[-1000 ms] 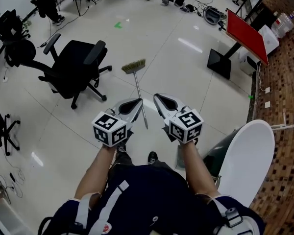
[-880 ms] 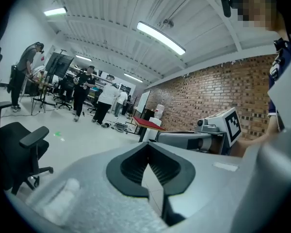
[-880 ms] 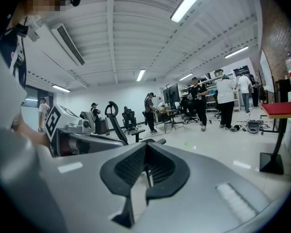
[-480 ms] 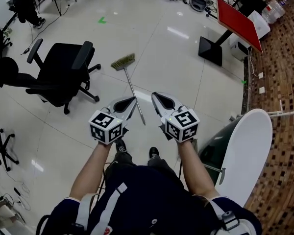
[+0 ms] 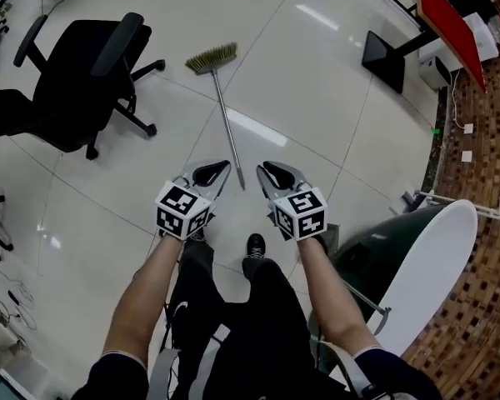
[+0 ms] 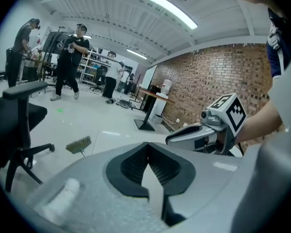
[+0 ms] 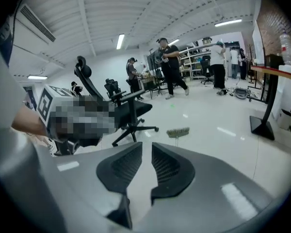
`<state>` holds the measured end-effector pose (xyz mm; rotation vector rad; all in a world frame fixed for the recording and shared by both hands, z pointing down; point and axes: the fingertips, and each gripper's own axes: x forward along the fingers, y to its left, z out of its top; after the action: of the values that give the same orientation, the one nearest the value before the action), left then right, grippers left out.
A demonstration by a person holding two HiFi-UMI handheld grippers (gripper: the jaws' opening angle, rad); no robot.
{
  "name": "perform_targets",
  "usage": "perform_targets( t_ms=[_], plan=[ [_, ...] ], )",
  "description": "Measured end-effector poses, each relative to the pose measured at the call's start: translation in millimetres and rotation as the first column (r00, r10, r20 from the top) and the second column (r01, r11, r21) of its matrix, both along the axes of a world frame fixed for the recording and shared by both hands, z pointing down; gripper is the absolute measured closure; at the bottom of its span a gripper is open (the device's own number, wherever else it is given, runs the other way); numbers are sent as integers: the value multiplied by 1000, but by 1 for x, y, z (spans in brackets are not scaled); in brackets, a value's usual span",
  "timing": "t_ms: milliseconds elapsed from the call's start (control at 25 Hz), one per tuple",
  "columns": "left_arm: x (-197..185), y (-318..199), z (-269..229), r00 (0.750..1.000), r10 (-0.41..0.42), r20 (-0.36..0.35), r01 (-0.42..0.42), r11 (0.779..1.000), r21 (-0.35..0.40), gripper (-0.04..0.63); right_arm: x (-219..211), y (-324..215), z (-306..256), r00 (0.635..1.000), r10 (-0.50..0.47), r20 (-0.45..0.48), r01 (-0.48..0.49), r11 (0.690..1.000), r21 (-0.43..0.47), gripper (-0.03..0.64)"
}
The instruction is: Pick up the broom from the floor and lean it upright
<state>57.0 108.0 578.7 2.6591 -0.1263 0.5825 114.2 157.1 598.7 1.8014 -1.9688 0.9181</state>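
Broom (image 5: 225, 119) on floor, chair (image 5: 67, 90) cut off

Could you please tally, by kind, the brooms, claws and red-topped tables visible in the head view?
Broom: 1
Claws: 2 (left claw; right claw, whose jaws have just been opening with nothing between them)
Red-topped table: 1
Total: 4
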Motion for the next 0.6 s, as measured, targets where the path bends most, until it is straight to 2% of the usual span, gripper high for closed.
perform_targets(
  t_ms=[160,320,480,600],
  plan=[
    [0,-5,104,999,15,29,-15,999,-32,595,8,11,119,1000,27,10,-26,995,-101,547],
    [-7,-14,208,995,28,92,-24,999,-46,595,6,11,233,998,68,17,-64,981,-185,525],
    [-4,-25,297,987,28,161,-22,999,-39,595,8,7,331,995,99,12,-94,969,-227,522],
    [2,-32,351,984,50,170,-45,998,-33,595,10,7,396,993,116,5,-111,962,-249,511]
  ],
)
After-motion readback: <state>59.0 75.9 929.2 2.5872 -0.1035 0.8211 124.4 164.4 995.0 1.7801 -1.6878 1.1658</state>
